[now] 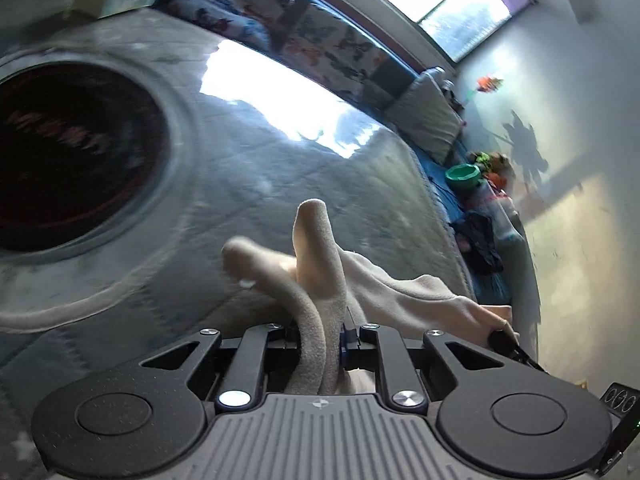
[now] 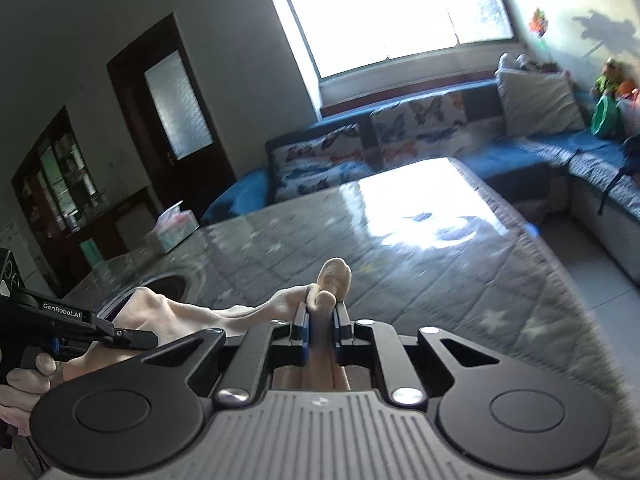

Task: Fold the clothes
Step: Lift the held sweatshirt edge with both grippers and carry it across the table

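I am holding the cream knitted sock (image 1: 316,264) pinched in both nearly-closed grippers, left gripper (image 1: 320,332) and right gripper (image 2: 320,320), keeping it taut above the grey quilted table cover (image 2: 420,248) for a clean fold.

A cream garment (image 1: 320,264) hangs before a grey quilted cover (image 2: 400,264) with pale stars at lower right, while blue sofa (image 2: 532,148) cushions at centre carry a white butterfly-print throw (image 2: 360,144), and a green bowl (image 2: 606,114) sits at upper right.
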